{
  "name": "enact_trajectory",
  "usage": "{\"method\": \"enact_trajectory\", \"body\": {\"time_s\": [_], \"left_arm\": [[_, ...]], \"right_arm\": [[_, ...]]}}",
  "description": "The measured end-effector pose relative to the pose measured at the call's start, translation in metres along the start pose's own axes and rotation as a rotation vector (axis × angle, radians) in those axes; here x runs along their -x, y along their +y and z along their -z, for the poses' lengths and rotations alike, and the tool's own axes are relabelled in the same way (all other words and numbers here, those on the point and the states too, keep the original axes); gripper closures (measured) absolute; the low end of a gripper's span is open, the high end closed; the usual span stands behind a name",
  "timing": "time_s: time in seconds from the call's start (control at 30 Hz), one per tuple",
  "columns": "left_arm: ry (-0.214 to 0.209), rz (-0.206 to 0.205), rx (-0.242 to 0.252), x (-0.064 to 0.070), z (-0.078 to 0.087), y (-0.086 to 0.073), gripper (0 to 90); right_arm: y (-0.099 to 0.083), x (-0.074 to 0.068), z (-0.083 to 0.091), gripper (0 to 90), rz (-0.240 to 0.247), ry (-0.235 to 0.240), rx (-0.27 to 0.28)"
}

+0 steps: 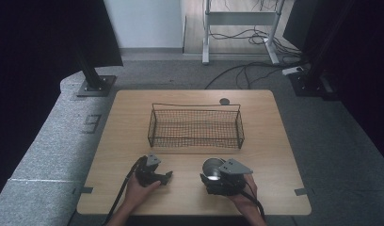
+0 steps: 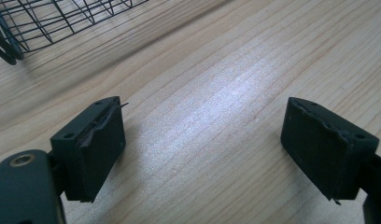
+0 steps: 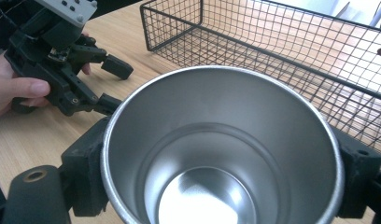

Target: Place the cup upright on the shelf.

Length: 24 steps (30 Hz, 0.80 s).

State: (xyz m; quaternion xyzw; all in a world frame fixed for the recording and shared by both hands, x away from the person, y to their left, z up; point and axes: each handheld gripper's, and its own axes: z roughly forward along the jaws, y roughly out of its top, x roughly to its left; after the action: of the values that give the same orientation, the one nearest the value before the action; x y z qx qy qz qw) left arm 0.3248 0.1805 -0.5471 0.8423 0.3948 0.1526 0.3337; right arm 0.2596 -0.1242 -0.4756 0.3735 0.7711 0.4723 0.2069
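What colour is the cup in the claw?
Shiny silver metal cup, clearest in the right gripper view.

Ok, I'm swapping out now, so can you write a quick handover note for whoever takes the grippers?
Right gripper: shut on the steel cup, mouth open toward its camera, near the table's front edge.
Left gripper: open, holding nothing, above bare table.
Wire basket: mid-table, beyond both grippers, nothing in it.
Done: cup gripped.
Left: probably carry the cup to the basket and let go.

Black wire basket (image 1: pixel 196 126) on wooden table (image 1: pixel 270 141); cables (image 1: pixel 246 70) across grey floor (image 1: pixel 53 141) behind.
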Motion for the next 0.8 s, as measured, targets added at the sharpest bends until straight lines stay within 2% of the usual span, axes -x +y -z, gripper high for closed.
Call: {"method": "enact_trajectory", "body": {"time_s": [0.2, 0.53, 0.8], "left_arm": [[0.002, -0.001, 0.000, 0.000, 0.000, 0.000, 13.9], [0.001, 0.000, 0.000, 0.000, 0.000, 0.000, 13.7], [0.001, 0.000, 0.000, 0.000, 0.000, 0.000, 13.7]], "right_arm": [[0.004, 0.004, 0.003, 14.1, -0.015, -0.004, 0.010], [0.022, 0.009, 0.008, 14.1, -0.007, -0.016, 0.040], [0.028, 0.014, 0.010, 14.1, -0.016, -0.020, 0.055]]}}
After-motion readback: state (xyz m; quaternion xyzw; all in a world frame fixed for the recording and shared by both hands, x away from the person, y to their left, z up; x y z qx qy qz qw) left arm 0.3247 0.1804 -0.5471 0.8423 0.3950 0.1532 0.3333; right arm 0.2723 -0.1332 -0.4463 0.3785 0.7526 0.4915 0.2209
